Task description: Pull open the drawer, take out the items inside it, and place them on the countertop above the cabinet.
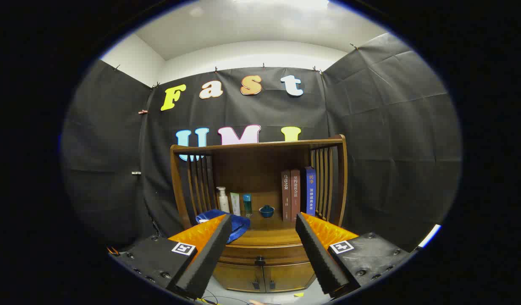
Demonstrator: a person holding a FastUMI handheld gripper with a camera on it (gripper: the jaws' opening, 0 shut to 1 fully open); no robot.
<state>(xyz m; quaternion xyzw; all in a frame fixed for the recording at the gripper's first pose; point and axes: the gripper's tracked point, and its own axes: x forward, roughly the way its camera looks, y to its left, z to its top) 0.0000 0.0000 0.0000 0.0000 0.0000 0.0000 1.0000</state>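
Ridged tongs (263, 224) gape before closed wooden drawer (260, 253).

We see a wooden hutch shelf (260, 146) with slatted sides standing against the black cloth wall (391, 148). Inside it, toward one side, stand a white pump bottle (222, 200), a pale green tube (235, 203) just beside it, and a teal bottle (247, 205) next along. Near the middle sits a small blue lidded bowl (267, 211). Beyond that we find two brown books (290, 195) upright and touching, with a blue book (310, 191) pressed against them. A blue cloth (239, 224) lies crumpled below the bottles.
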